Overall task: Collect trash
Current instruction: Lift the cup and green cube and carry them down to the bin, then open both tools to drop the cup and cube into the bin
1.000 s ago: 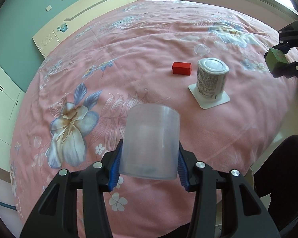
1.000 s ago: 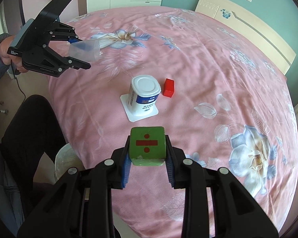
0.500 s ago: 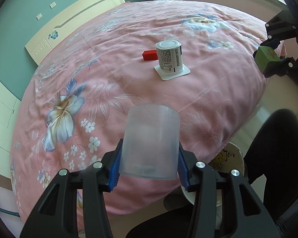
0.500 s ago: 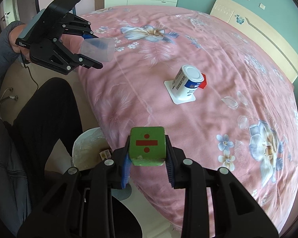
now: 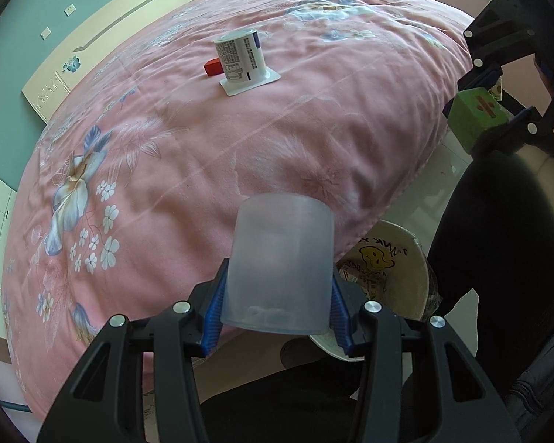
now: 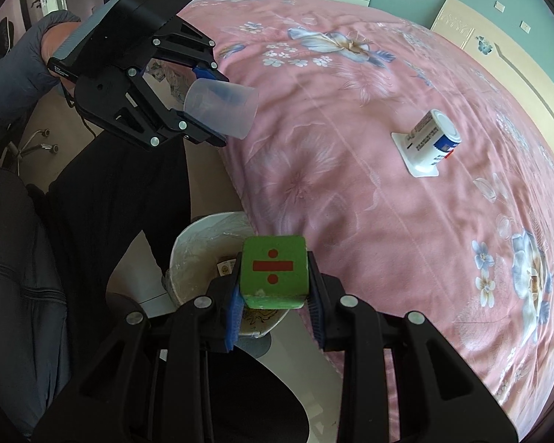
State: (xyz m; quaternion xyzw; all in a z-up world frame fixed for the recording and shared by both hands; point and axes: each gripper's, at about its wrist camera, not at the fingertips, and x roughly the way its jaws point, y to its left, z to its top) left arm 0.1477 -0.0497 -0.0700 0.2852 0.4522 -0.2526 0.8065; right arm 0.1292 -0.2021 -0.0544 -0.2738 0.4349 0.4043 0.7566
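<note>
My left gripper [image 5: 277,317] is shut on a translucent plastic cup [image 5: 279,265], held by its sides over the bed's edge; the right wrist view shows the same cup [image 6: 221,110] up at the left. My right gripper [image 6: 273,313] is shut on a green cube with a red division sign [image 6: 274,271], directly above a white trash bin [image 6: 195,247]. In the left wrist view that cube [image 5: 476,118] hangs at the right, and the bin [image 5: 406,277] sits on the floor beside the bed.
On the pink floral bedspread [image 5: 166,147] stand an upturned white yogurt tub [image 5: 242,62] on its lid and a small red block [image 5: 212,67] behind it. The person's dark-trousered legs [image 6: 103,192] flank the bin. A headboard [image 5: 103,48] lies far left.
Both grippers drew back from over the bed toward its edge and sank. The bin has come into view under them; the tub and red block look farther off. Both grips are unchanged.
</note>
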